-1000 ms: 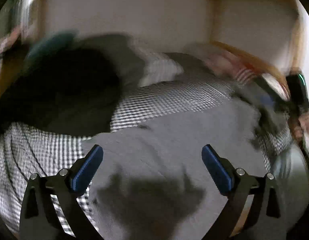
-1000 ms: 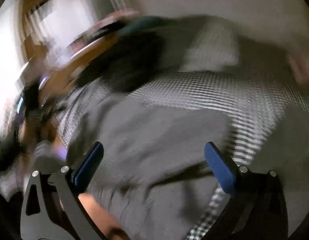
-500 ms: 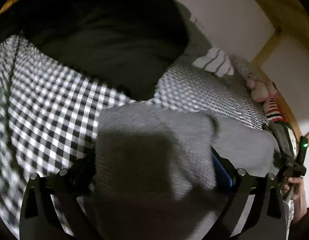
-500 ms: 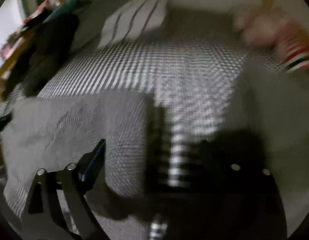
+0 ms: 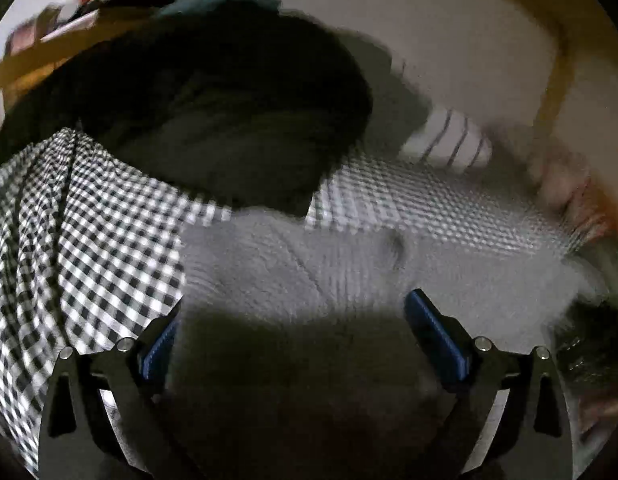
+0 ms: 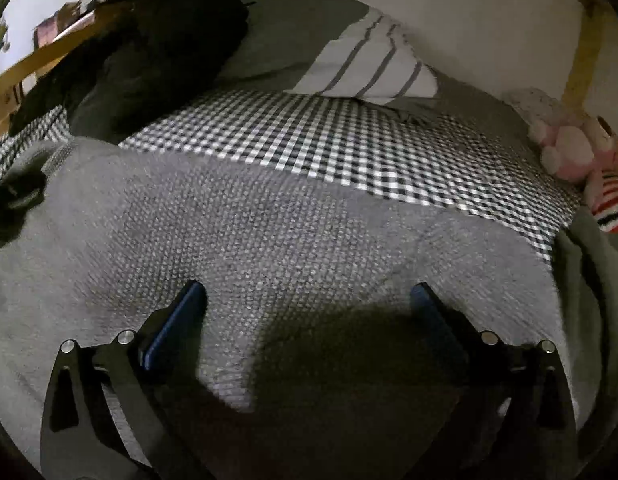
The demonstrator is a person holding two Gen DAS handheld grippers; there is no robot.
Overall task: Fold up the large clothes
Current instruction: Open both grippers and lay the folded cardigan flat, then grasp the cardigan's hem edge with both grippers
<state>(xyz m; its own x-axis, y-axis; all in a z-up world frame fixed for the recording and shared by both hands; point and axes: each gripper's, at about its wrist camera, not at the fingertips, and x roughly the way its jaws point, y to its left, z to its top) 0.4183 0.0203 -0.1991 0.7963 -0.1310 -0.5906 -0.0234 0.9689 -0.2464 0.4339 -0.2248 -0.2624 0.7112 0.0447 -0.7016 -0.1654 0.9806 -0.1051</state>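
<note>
Left wrist view: the left gripper (image 5: 303,334) points down over a grey knitted garment (image 5: 309,272) that lies flat on a black-and-white checked bedcover (image 5: 89,240). Its two blue-padded fingers (image 5: 433,332) stand wide apart, with the grey knit lying between and beneath them; the left-hand pad is partly hidden at the garment's edge, and the pads do not press on the cloth. The gripper's own shadow darkens the knit just ahead of the fingers. Beyond the garment, further ahead of the tool, lies a heap of dark clothing (image 5: 229,112); ahead and to the right lies a white cloth with grey stripes (image 5: 449,140). A wooden bed frame (image 5: 557,80) runs along a pale wall behind. This view is blurred, most of all at its right rim.

Right wrist view: the right gripper (image 6: 307,308) hovers low over the same grey knitted garment (image 6: 269,232), which fills the field beneath and ahead of it. Its fingers (image 6: 177,324) are spread fully; within the last half second the jaws have opened further, and only flat knit lies under the gap, none of it pinched. Ahead of the garment the checked bedcover (image 6: 329,140) shows as a band. Further ahead lies the striped cloth (image 6: 369,68), ahead and to the left the dark clothing (image 6: 149,60), and far to the right a pink soft toy (image 6: 569,148) near the wooden frame (image 6: 585,52).
</note>
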